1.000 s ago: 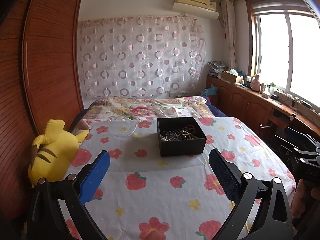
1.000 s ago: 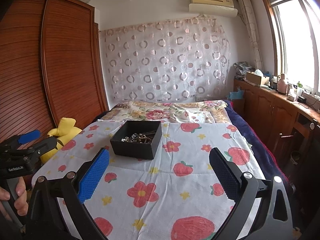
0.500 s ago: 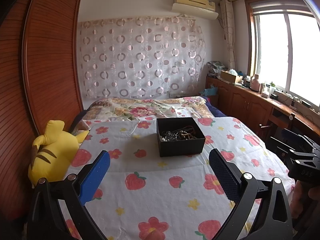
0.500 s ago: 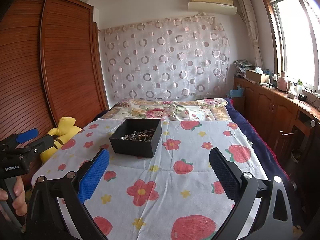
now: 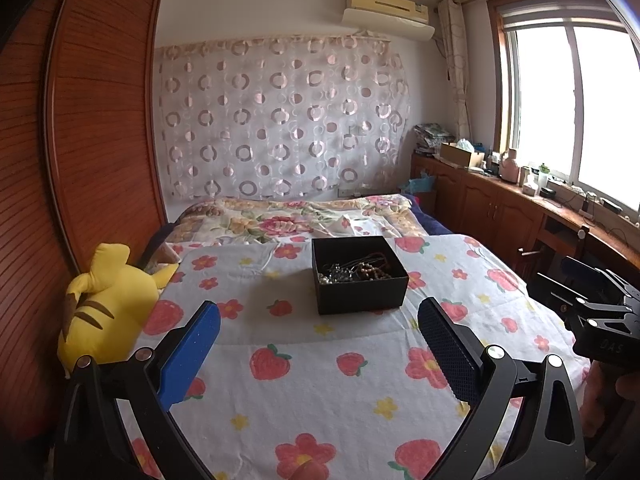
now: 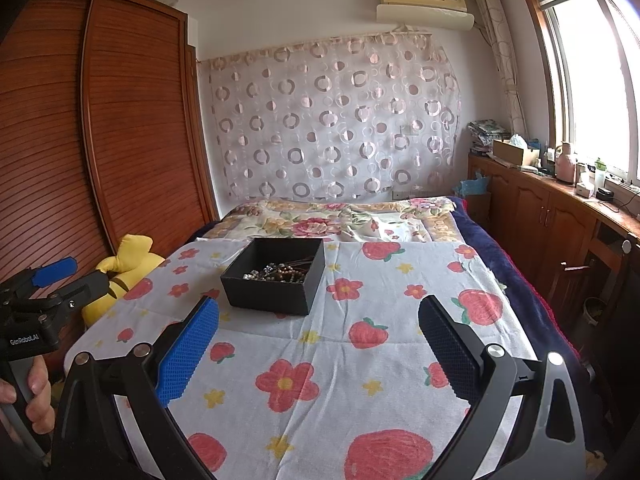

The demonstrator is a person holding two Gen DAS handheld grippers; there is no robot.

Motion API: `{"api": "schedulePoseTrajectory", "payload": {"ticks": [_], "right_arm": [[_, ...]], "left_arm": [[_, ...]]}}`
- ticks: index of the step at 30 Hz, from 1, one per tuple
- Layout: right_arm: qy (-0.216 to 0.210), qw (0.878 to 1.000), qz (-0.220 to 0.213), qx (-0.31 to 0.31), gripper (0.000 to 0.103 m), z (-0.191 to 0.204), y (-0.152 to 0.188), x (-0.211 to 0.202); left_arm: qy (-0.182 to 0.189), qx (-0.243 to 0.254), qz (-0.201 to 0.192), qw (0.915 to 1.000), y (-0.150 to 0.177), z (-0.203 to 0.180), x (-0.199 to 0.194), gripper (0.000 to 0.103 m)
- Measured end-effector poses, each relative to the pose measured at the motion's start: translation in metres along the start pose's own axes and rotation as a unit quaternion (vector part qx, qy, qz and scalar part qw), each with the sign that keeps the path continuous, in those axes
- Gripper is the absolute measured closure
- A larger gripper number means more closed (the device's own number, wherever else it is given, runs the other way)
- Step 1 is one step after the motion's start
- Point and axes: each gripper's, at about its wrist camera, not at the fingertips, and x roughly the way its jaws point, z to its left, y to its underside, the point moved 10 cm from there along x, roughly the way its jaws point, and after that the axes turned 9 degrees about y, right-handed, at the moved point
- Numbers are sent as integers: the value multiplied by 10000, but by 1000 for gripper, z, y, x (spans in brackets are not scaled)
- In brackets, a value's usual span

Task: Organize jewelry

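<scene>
A black open box (image 5: pixel 360 280) (image 6: pixel 276 280) sits on the bed's flower-and-strawberry sheet (image 5: pixel 320 360). Inside lies a tangle of jewelry (image 5: pixel 354 272) (image 6: pixel 278 273): silvery chains and brown beads. My left gripper (image 5: pixel 318 320) hovers open over the sheet, short of the box, with nothing between its fingers. My right gripper (image 6: pixel 318 320) is also open and empty, with the box ahead and to its left. Each gripper shows at the edge of the other's view, held in a hand (image 6: pixel 38 396).
A yellow plush toy (image 5: pixel 104 308) (image 6: pixel 128 264) lies at the bed's left edge against a wooden wardrobe (image 5: pixel 92 120). A floral quilt (image 5: pixel 296 216) is folded at the head. Wooden cabinets (image 6: pixel 560 216) with clutter run under the window on the right.
Both grippers drifted slightly; the box sits a touch lower and nearer in each view. Both stay open, and nothing was picked up.
</scene>
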Motion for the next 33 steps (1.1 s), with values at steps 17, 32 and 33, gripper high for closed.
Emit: {"api": "schedulePoseTrajectory", "payload": {"ticks": [17,32,33], "right_arm": [[-5,10000,0,6,2,0,0,0],[-3,10000,0,10,2,0,0,0],[-4,10000,3,10,2,0,1,0]], "left_arm": [[-28,13,-34,10000,-2,0,-2,7],[-31,20,-38,10000,0,0,-2,7],[-29,22,-38,10000,0,0,-2,7]]}}
